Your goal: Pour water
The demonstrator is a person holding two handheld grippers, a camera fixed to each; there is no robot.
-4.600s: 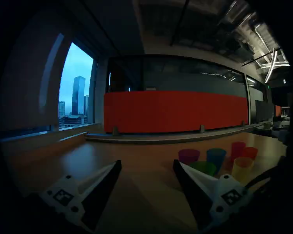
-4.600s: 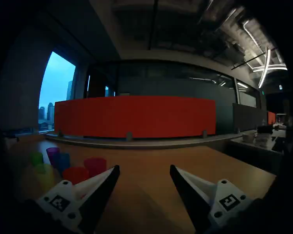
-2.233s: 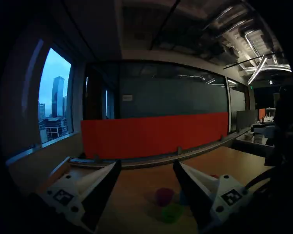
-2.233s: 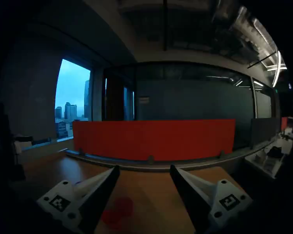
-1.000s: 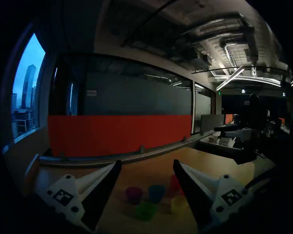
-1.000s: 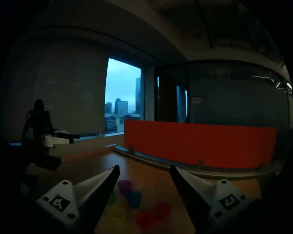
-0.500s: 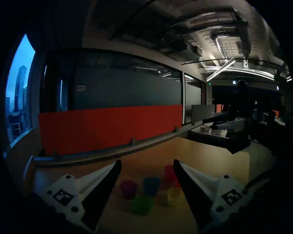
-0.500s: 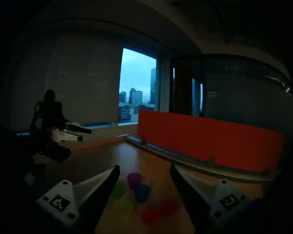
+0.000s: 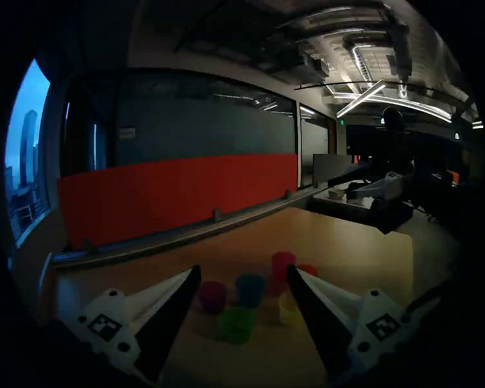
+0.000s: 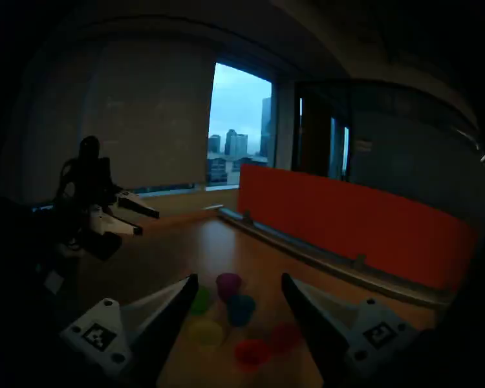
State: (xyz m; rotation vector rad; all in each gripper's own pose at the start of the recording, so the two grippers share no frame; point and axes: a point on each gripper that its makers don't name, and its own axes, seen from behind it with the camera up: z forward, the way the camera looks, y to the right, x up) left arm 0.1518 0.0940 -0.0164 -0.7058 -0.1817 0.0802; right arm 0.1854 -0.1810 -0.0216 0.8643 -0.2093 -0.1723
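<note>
Wood-toned and smooth, the worktop [image 9: 352, 239] carries six tapered plastic cups [image 9: 237, 323] standing upright in a tight cluster: purple, blue, green, yellow and two red, seen low between the fingers in both views. The left gripper [image 9: 241, 271] and the right gripper [image 10: 238, 279] are both held clear of the cluster, jaws spread wide, their pointed white-and-black fingers holding nothing. A flat orange-red partition panel [image 9: 178, 194] runs along the worktop's far edge.

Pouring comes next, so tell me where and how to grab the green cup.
Probably across its side wall just under the rim, left claw coming level from the near side: the green cup stands upright, frontmost of the cluster, other cups behind it.
</note>
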